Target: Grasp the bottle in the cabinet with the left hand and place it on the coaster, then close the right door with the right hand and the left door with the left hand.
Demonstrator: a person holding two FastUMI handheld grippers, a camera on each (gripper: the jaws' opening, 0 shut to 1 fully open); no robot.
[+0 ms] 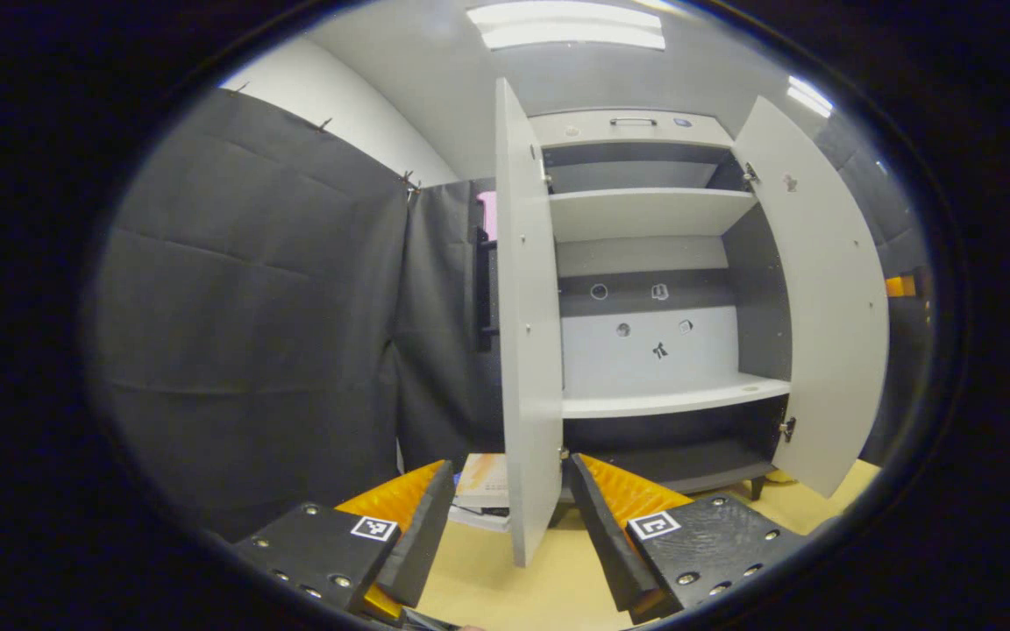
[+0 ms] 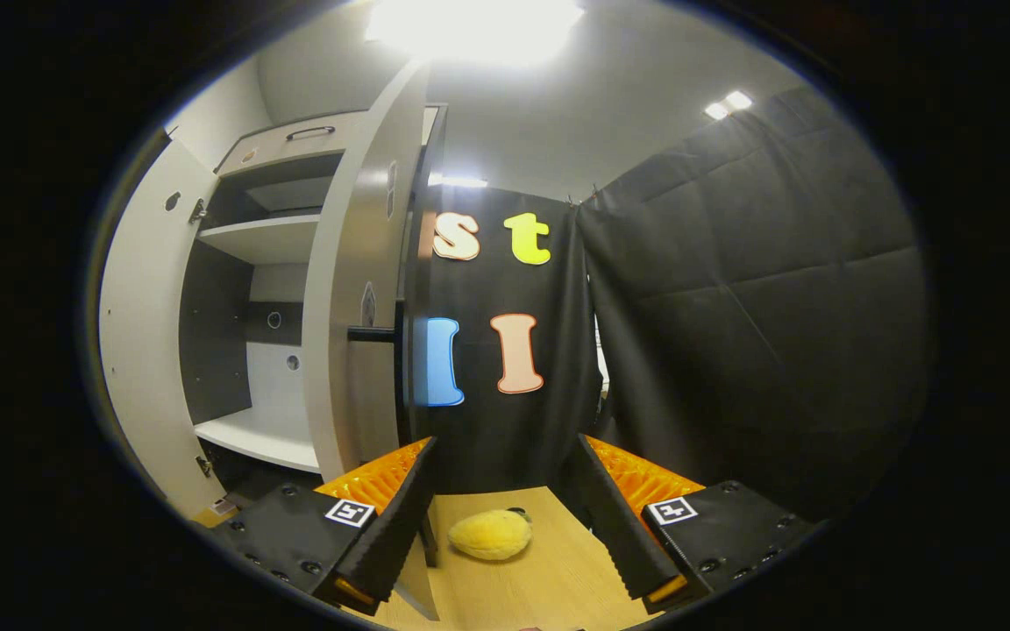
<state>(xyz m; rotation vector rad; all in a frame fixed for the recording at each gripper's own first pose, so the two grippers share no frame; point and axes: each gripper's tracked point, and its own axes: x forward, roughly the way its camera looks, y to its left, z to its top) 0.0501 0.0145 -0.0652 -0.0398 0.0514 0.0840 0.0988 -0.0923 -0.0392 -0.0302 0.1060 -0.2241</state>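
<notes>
Both cabinet doors stand open and the shelves (image 1: 672, 399) look bare, the bottle not visible; the right tool (image 2: 501, 513), spread and empty, sits beside the right door (image 2: 356, 298), likely next to push; the left tool (image 1: 509, 526), equally spread, straddles the left door (image 1: 527, 333).

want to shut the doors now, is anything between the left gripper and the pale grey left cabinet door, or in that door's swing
Nothing visible does. The left gripper is open with the pale grey left cabinet door edge-on between its fingers, and the white shelves behind look bare.
</notes>
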